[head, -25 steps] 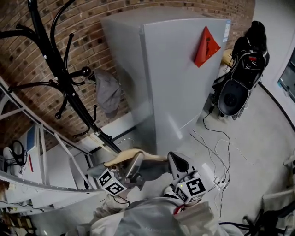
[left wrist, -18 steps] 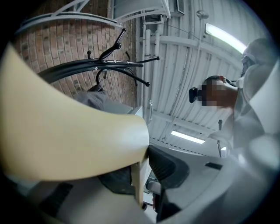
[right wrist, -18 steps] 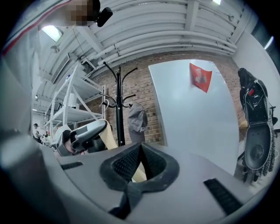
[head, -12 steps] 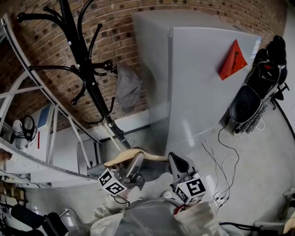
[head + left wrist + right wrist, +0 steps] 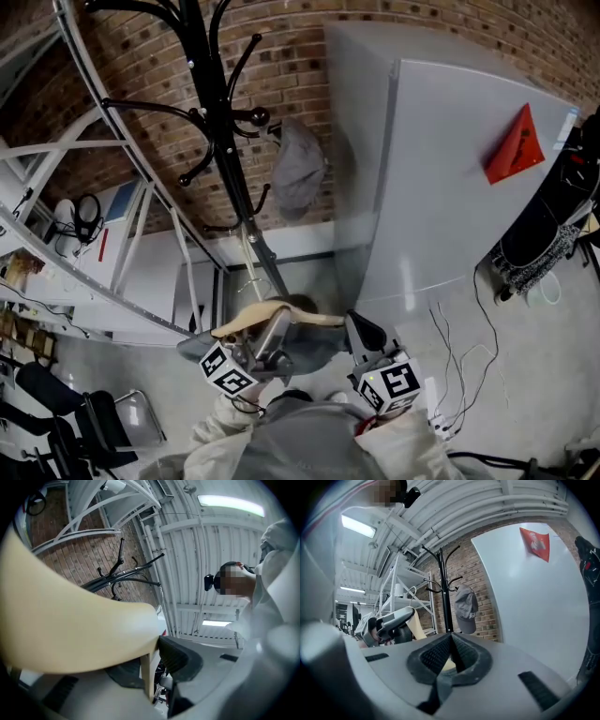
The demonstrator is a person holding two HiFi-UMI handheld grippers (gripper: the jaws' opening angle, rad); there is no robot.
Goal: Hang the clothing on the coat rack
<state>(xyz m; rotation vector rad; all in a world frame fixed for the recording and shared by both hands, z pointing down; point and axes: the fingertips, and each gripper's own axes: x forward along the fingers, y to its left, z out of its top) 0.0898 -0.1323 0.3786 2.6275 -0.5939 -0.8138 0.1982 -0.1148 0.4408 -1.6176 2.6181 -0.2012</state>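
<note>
Cream, smooth curved hanger (image 5: pixel 248 319) with grey cloth (image 5: pixel 314 345): my left gripper (image 5: pixel 274 330) and right gripper (image 5: pixel 354 325) clamp its ends. It's well apart from the black metal coat rack (image 5: pixel 222 141), brick wall (image 5: pixel 309 75), concrete floor (image 5: pixel 525 375).

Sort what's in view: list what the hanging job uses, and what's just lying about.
Job:
- cream hanger, clamped by left gripper and right gripper
- black coat rack
- grey cap on one of its hooks

Lying about:
- grey cabinet with red triangle
- white shelf frame
- floor cables
</note>
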